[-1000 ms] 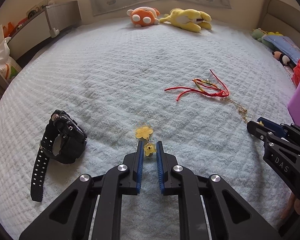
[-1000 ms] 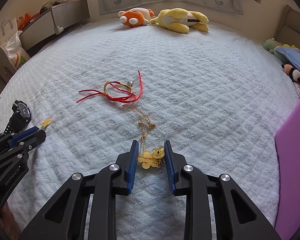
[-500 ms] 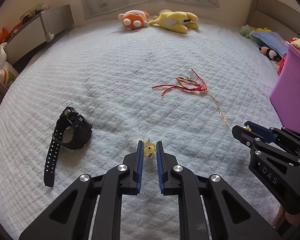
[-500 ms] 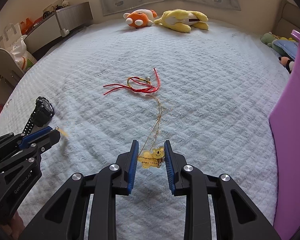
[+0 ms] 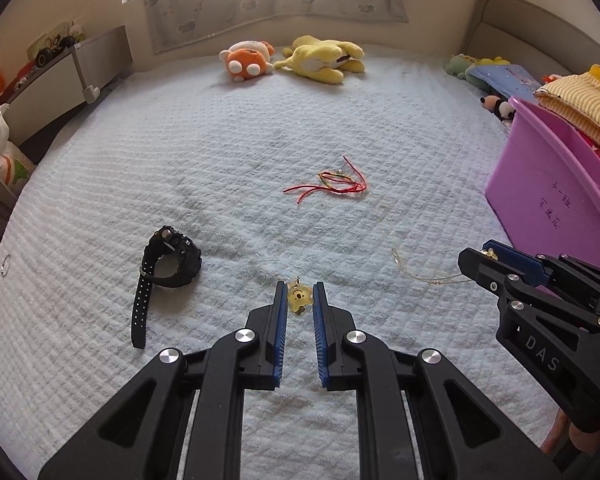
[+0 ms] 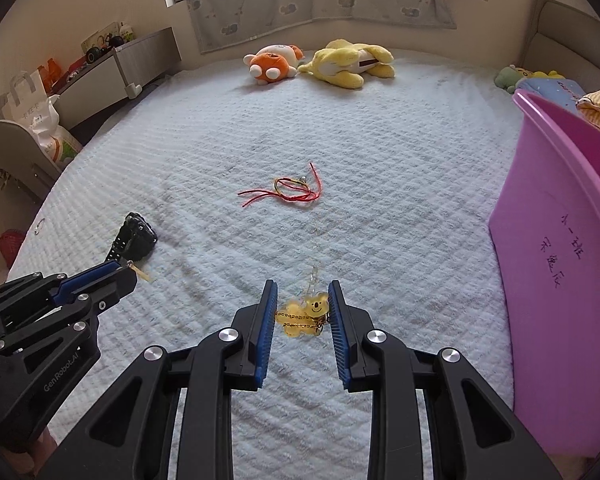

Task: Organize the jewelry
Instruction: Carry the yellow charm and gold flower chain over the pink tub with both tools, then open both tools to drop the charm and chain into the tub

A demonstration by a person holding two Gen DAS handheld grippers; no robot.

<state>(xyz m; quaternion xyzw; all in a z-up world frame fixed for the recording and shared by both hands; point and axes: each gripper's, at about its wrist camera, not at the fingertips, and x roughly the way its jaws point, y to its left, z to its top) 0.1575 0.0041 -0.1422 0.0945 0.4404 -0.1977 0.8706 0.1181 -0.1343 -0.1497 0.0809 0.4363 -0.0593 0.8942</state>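
Observation:
My left gripper (image 5: 300,300) is shut on a small yellow charm (image 5: 299,298) and holds it above the bedspread; it also shows in the right wrist view (image 6: 124,274). My right gripper (image 6: 303,312) is shut on a yellow bear pendant (image 6: 306,314) wrapped in a thin gold chain (image 5: 424,276) that hangs from it. It shows in the left wrist view (image 5: 480,258) too. A red string bracelet (image 5: 332,184) lies mid-bed. A black watch (image 5: 168,262) lies to the left.
A purple bin (image 5: 552,196) stands at the right edge of the bed (image 5: 220,152), with striped cloth (image 5: 580,104) behind it. Plush toys (image 5: 296,62) lie at the far side. A grey cabinet (image 5: 60,80) and bags stand off the left side.
Both grippers have lifted and pulled back with their pieces. The gold chain has been drawn off the bed away from the red bracelet. The purple bin has come into view.

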